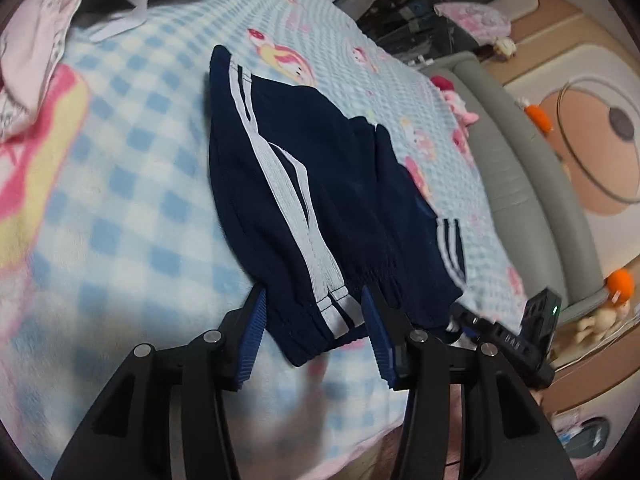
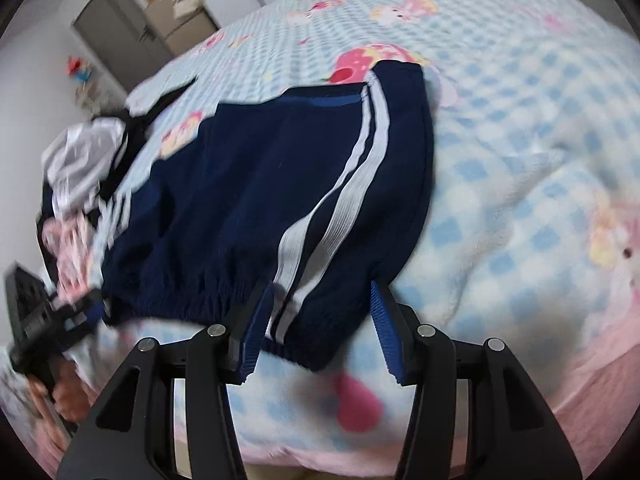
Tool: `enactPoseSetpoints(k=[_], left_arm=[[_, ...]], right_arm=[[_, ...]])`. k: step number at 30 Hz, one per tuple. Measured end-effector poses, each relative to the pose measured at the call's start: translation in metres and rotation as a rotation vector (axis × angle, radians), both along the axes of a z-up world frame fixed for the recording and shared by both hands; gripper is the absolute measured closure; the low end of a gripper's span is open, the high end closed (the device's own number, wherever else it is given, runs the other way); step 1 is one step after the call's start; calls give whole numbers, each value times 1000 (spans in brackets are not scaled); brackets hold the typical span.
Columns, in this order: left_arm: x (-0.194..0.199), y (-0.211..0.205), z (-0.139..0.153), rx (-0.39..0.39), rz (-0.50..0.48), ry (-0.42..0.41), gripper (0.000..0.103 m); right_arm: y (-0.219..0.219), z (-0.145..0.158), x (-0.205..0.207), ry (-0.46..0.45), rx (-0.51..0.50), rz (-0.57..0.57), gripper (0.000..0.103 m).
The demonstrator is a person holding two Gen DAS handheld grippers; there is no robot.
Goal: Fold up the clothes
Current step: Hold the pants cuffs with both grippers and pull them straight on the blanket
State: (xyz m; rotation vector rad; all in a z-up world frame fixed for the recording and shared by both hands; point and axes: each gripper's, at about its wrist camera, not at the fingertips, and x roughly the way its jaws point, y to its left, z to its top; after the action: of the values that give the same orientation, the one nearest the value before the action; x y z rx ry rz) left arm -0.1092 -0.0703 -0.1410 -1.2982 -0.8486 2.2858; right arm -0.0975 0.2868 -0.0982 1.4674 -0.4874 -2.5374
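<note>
Lying on the bed (image 1: 120,184), navy trousers (image 1: 304,184), doubled over with the white stripes stacked and the elastic hem nearest. Straddling that hem at either end, left claw (image 1: 314,332) and right claw (image 2: 320,332), fingers apart, gripping nothing. Looking partway folded; fitting either another fold coming or a release just made. Waiting in a heap at the bed's far edge, more clothes (image 1: 92,4).

home bedroom; checked cartoon blanket (image 1: 132,184) on bed; plush toys (image 1: 618,286)
</note>
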Motion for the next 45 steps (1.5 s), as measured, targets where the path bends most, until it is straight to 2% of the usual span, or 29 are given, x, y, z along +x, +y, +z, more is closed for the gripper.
enactPoseSetpoints(k=[2, 4, 5, 6, 8, 11, 13, 15, 18, 20, 22, 23, 24, 25, 26, 27, 32, 33, 34, 35, 36, 38, 45], left_arm=[[1, 8, 3, -57, -16, 6, 57], [0, 15, 4, -137, -14, 9, 69], [1, 15, 6, -143, 2, 10, 78], [2, 15, 7, -149, 18, 10, 79], [4, 16, 11, -162, 50, 11, 84], [19, 10, 27, -207, 78, 51, 92], [30, 7, 40, -248, 71, 75, 92], [42, 6, 52, -275, 62, 102, 93], [51, 4, 54, -321, 53, 100, 93], [49, 6, 48, -330, 50, 84, 93], [45, 1, 34, -251, 52, 39, 92], [45, -5, 30, -189, 57, 36, 84], [46, -10, 26, -127, 62, 34, 64], [47, -15, 23, -65, 66, 32, 56], [48, -18, 22, -24, 64, 42, 52], [48, -21, 21, -4, 65, 45, 52], [31, -7, 5, -65, 58, -24, 55], [30, -3, 4, -84, 56, -36, 57], [31, 0, 4, -99, 51, -31, 64], [34, 2, 6, -111, 44, -20, 74], [37, 4, 8, -123, 36, -10, 77], [40, 3, 12, -151, 37, -3, 84], [56, 3, 25, -205, 43, 15, 87]], right_arm=[[-6, -5, -5, -18, 16, 9, 50], [-21, -11, -7, -30, 90, 49, 50], [-24, -10, -7, -23, 107, 57, 51], [-27, -9, -6, -16, 121, 62, 54], [-26, -2, -1, 9, 108, 60, 78], [-27, 16, 12, 81, 159, 69, 86], [-31, 30, 26, 132, 222, 72, 87], [-29, 39, 40, 153, 203, 63, 88], [-21, 44, 51, 164, 162, 47, 88], [-18, 38, 53, 143, 156, 42, 88], [-16, 24, 47, 82, 171, 49, 85], [-14, 13, 43, 33, 180, 59, 82], [-14, 12, 42, 26, 181, 61, 79], [-15, 11, 41, 25, 181, 61, 76], [-16, 10, 40, 24, 181, 61, 76], [-17, 9, 39, 23, 181, 61, 75], [-22, 6, 35, 18, 179, 63, 68], [-23, 5, 34, 17, 179, 63, 68], [-24, 5, 34, 16, 178, 63, 68], [-25, 4, 33, 14, 178, 63, 70], [-25, 3, 32, 13, 178, 64, 72], [-28, 5, 34, 29, 209, 65, 85], [-28, 12, 40, 67, 197, 33, 88]])
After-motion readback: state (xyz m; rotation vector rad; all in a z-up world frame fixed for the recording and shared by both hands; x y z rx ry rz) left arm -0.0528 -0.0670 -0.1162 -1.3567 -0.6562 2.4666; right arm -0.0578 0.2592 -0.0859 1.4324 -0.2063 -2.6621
